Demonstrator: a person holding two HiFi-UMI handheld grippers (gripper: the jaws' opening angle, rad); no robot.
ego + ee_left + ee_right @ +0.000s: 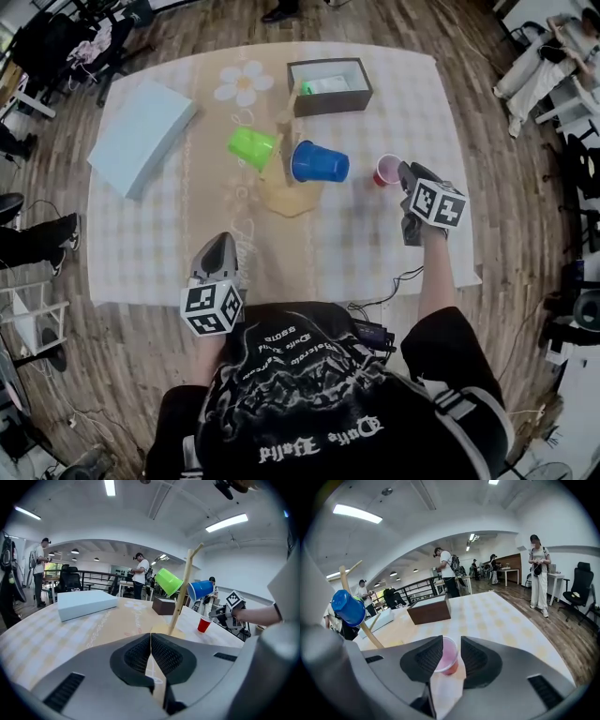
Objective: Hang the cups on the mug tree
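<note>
The wooden mug tree (285, 127) stands mid-table with a green cup (251, 147) and a blue cup (319, 162) hung on its pegs. A small red cup (386, 170) stands upright on the cloth to the right of it. My right gripper (404, 172) sits right at the red cup; in the right gripper view its jaws (451, 651) are open with the red cup (446, 657) between the tips, a gap showing on the right side. My left gripper (222, 241) rests near the table's front edge, shut (151, 637) and empty.
A light blue flat box (141, 134) lies at the back left and an open brown box (328, 86) at the back, behind the tree. A black cable (394, 286) hangs off the table's front edge. People stand and sit around the room.
</note>
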